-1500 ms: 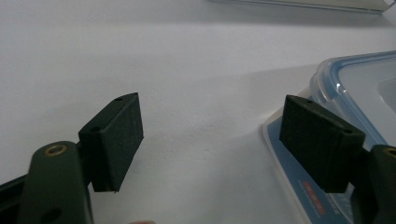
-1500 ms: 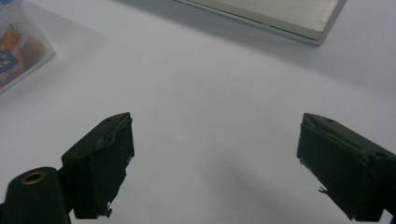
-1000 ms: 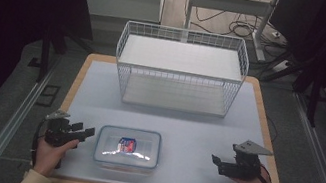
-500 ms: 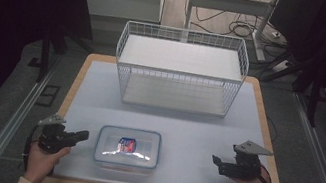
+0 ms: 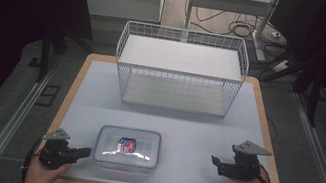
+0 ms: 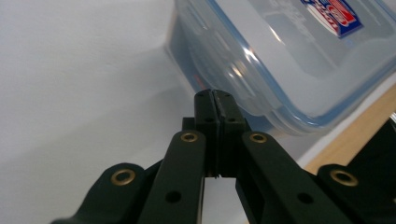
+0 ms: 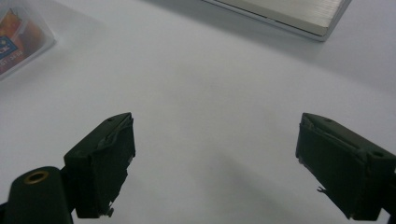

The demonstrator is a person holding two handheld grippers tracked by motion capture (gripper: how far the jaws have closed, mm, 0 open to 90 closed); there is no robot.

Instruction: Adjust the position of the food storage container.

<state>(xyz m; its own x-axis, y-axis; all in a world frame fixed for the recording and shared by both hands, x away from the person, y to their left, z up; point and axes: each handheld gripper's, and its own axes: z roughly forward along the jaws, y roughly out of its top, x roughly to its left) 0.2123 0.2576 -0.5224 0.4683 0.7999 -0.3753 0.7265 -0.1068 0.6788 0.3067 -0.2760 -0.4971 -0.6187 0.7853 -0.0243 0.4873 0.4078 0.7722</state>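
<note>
High view: a clear, lidded rectangular plastic container with a blue rim seal and a red-and-blue label point(image 5: 128, 147) lies near the front edge of the white-topped table point(image 5: 195, 127), left of middle. A white wire basket point(image 5: 180, 69) stands at the far edge. The left gripper point(image 5: 82, 151) sits at the front left corner, tip just beside the container's left side. The right gripper point(image 5: 216, 163) rests near the front right corner, well apart from the container.

Left gripper view: its jaws have just closed and now meet pad to pad with nothing between them, right at the container's rounded corner; contact I cannot tell. The lid's seal and clip show here, too fine from above.

Right gripper view: its jaws stand wide, empty, over bare tabletop; the container's label peeks in at the upper left.

Risk, as I judge it: a closed tip nudging that corner could slide the light container towards the front edge instead of gripping it.
</note>
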